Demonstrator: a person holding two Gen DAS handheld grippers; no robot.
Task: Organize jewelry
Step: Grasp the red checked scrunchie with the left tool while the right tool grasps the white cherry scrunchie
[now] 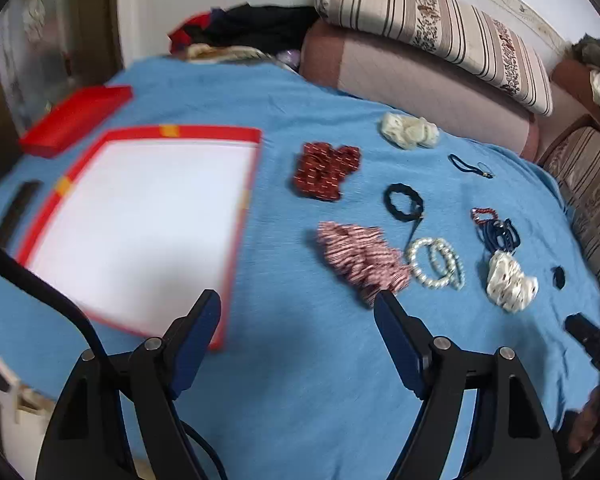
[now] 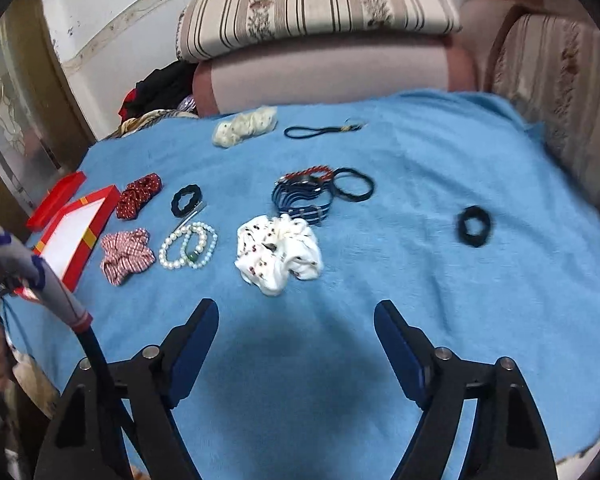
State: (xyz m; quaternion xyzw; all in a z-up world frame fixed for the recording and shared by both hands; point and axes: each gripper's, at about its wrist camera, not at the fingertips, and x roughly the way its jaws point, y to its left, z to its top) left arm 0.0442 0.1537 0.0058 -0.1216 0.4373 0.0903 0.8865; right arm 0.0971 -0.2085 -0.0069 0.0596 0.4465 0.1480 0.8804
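A red-rimmed box with a white inside (image 1: 148,224) lies open on the blue cloth at the left, its red lid (image 1: 74,120) behind it. To its right lie scrunchies and bracelets: a dark red scrunchie (image 1: 326,176), a red-striped scrunchie (image 1: 360,256), pearl bracelets (image 1: 436,264), a black hair tie (image 1: 404,202), a white scrunchie (image 1: 510,280). My left gripper (image 1: 298,306) is open and empty above the cloth, just short of the striped scrunchie. My right gripper (image 2: 296,312) is open and empty, near the white scrunchie (image 2: 278,256). The box also shows in the right wrist view (image 2: 74,236).
A cream scrunchie (image 2: 246,126), a thin black cord (image 2: 320,132), a striped blue band with red beads (image 2: 304,196), thin black ties (image 2: 354,184) and a lone black tie (image 2: 474,226) lie farther out. Striped cushions (image 2: 316,4) and a sofa back the table.
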